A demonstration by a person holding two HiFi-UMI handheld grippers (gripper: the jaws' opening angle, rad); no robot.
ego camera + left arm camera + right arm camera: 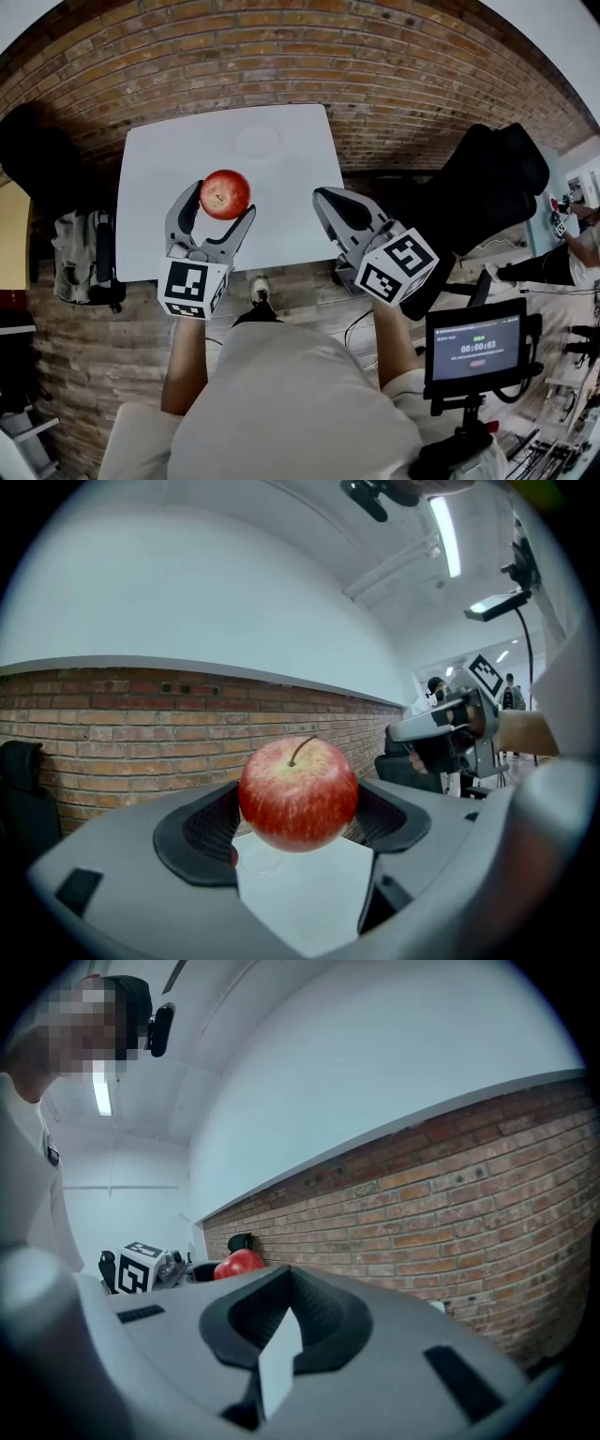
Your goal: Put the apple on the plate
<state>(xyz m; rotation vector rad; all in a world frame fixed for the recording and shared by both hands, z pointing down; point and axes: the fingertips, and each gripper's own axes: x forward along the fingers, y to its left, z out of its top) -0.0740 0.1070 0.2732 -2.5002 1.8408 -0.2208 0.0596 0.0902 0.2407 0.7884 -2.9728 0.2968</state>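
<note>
One pale plate (258,141) barely showed on the white table (159,225); left gripper (222,200) pinched a red, stemmed apple (225,192), right gripper (323,197) sat closed.

this looks like a lab or studio set up for recording, not a home. a bare white table (169,187) stands alone against a brick wall (281,56). beside the person, a screen on a stand (475,349) shows a timer readout, and cables (548,445) lie loose on the floor. the left tool (224,200) and right tool (323,197) each carry a cube of square markers. strip lights (446,536) run along a high white ceiling, a black chair (492,178) stands near the table, and other people (437,686) stand at the far end of the room.
</note>
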